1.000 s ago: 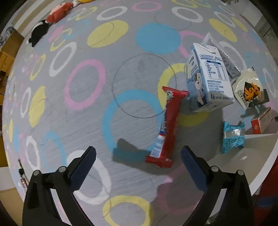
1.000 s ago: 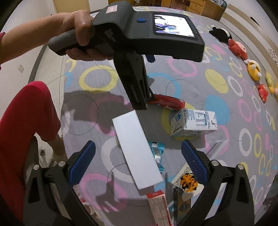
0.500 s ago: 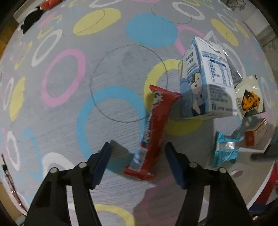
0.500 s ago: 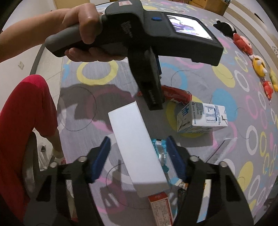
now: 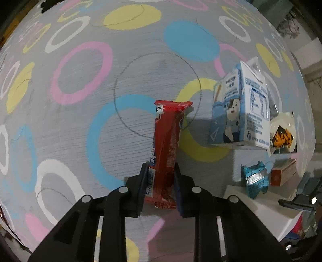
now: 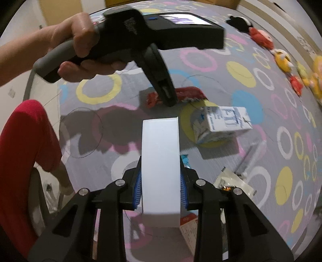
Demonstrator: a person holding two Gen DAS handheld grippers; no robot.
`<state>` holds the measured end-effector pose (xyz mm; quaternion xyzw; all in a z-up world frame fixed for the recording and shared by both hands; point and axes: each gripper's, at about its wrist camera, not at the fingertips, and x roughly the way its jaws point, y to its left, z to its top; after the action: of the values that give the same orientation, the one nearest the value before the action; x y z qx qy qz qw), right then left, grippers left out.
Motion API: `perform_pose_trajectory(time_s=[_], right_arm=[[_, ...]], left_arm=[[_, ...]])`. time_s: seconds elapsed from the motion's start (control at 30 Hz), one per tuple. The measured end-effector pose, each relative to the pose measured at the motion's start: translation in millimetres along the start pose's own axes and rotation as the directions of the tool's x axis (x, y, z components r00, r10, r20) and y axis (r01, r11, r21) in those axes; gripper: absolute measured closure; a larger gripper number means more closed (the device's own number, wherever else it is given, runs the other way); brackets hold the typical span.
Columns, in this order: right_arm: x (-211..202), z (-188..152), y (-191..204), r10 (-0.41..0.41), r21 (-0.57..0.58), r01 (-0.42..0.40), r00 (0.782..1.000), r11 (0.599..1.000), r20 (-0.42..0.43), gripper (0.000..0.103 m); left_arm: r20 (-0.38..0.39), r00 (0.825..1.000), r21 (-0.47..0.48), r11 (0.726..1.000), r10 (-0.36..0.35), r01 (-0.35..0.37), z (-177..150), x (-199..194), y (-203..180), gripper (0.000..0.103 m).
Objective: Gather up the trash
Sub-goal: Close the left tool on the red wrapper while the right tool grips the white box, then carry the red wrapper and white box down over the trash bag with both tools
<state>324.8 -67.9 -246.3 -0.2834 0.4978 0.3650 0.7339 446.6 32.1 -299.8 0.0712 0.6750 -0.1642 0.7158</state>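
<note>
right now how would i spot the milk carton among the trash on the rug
Look at the grey rug with coloured rings. On a yellow ring, just right of the red wrapper in the left gripper, lies the milk carton. It is the only blue-and-white box, with a cartoon figure on it.

A big play rug on the floor

The grey rug (image 5: pixel 84 129) has pink, yellow, blue and white rings. Soft toys (image 6: pixel 281 58) sit in a row at its far edge, by wooden furniture (image 6: pixel 124 2)

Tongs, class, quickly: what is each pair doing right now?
Left tongs: closed on the red snack wrapper.
Right tongs: jaws closing, pads already against the white box between them.
</note>
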Motion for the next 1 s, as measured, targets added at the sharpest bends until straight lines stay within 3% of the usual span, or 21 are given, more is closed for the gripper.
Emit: perform_pose_trajectory(time_s=[0.2,0.27,0.37,0.7,1.0], right_arm=[[-32,-9,-3,-0.024,0.134,0.017,0.998,0.991,0.053,0.073],[-44,-11,-1,-0.036,0.161,0.023,0.997,0.987,0.075,0.073],[-69,-14,0,-0.067,0.202,0.043,0.991,0.978,0.116,0.073],[-151,-45,-17,-0.258,0.426,0.158,0.948,0.891,0.187,0.073],[-205,-84,4,-0.360,0.504,0.218,0.910,0.836,0.205,0.073]], left_arm=[[0.054,0.997,-0.015,0.998,0.057,-0.057,-22,-19,-1,0.078],[0.090,0.992,-0.003,0.996,0.091,-0.091,-28,-29,-18,0.078],[0.117,0.989,-0.014,0.996,0.092,-0.091,-36,-47,-19,0.078],[0.174,0.979,-0.054,0.994,0.103,-0.095,-74,-115,-15,0.078],[0.221,0.968,0.014,0.993,0.115,-0.121,-138,-171,-59,0.078]])
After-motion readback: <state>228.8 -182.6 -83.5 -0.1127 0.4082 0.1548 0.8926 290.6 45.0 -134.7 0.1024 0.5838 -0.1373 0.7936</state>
